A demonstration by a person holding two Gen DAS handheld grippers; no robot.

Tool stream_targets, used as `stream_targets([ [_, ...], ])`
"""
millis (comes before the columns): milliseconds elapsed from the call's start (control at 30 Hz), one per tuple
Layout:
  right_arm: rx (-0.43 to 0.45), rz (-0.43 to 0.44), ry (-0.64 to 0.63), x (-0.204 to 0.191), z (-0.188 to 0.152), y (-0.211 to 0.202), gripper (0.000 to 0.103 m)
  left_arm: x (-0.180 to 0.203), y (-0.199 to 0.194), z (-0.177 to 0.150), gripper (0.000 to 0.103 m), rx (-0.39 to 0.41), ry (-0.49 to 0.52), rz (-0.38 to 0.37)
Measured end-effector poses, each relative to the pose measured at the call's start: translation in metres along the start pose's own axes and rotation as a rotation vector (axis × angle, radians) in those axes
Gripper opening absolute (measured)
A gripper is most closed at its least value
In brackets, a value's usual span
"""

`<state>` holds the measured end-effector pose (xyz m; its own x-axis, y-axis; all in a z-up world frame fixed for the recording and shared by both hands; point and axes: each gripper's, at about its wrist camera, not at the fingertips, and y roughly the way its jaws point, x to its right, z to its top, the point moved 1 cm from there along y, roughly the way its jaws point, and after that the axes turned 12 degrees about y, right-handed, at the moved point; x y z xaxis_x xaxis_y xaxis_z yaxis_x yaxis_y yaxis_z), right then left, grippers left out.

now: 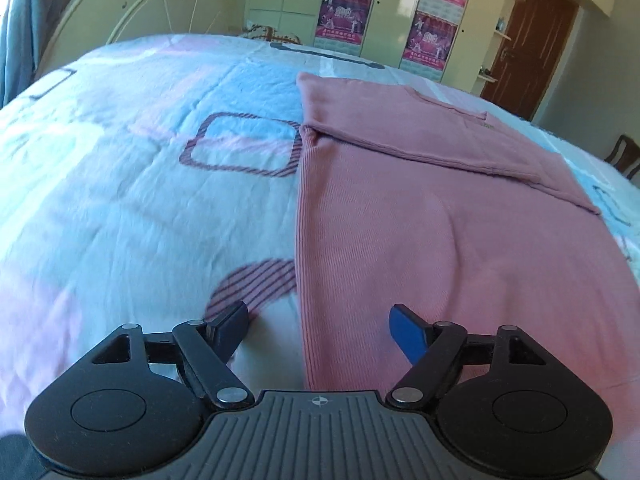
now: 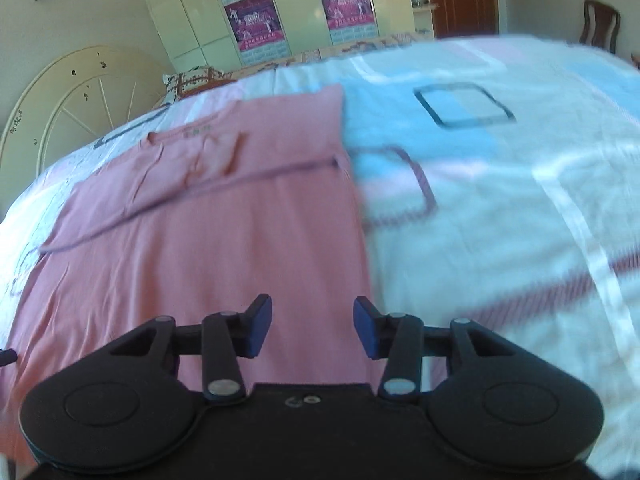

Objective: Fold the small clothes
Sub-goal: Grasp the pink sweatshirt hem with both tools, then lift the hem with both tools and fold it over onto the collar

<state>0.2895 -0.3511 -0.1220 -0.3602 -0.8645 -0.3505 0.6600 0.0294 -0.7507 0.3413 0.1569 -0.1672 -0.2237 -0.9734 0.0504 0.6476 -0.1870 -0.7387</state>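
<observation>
A pink ribbed T-shirt (image 1: pixel 420 216) lies flat on the bed, its sides folded inward so both long edges run straight. My left gripper (image 1: pixel 320 328) hovers open above the shirt's left edge near the hem, with nothing between its blue pads. In the right wrist view the same pink T-shirt (image 2: pixel 224 224) fills the left half, its neckline far away. My right gripper (image 2: pixel 312 328) stands open over the shirt's right edge near the hem, its fingers holding nothing.
The shirt rests on a bedspread (image 1: pixel 140 184) patterned in white, pale blue and pink with dark squares. A cream headboard (image 2: pixel 72 100), a patterned pillow (image 2: pixel 192 78), wardrobes with posters (image 1: pixel 344 12), a brown door (image 1: pixel 532 40) and a chair (image 2: pixel 600 24) stand beyond.
</observation>
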Motion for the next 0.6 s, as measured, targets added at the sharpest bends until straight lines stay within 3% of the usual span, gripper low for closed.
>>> stream_targets([
  [167, -0.076, 0.037, 0.081, 0.040, -0.047, -0.031, 0.043, 0.001, -0.026, -0.034, 0.075, -0.003, -0.129, -0.121],
  [267, -0.094, 0.105, 0.146, 0.050, -0.065, -0.045, 0.045, 0.001, -0.032, -0.050, 0.074, 0.002, -0.216, -0.198],
  [400, -0.118, 0.175, 0.203, 0.055, -0.074, -0.050, 0.046, 0.005, -0.031, -0.062, 0.073, 0.002, -0.296, -0.308],
  [500, -0.138, 0.240, 0.266, 0.064, -0.072, -0.047, 0.045, 0.009, -0.026, -0.062, 0.072, 0.008, -0.314, -0.336],
  [600, -0.122, 0.239, 0.339, 0.073, -0.064, -0.041, 0.036, 0.007, -0.016, -0.056, 0.055, 0.012, -0.339, -0.344],
])
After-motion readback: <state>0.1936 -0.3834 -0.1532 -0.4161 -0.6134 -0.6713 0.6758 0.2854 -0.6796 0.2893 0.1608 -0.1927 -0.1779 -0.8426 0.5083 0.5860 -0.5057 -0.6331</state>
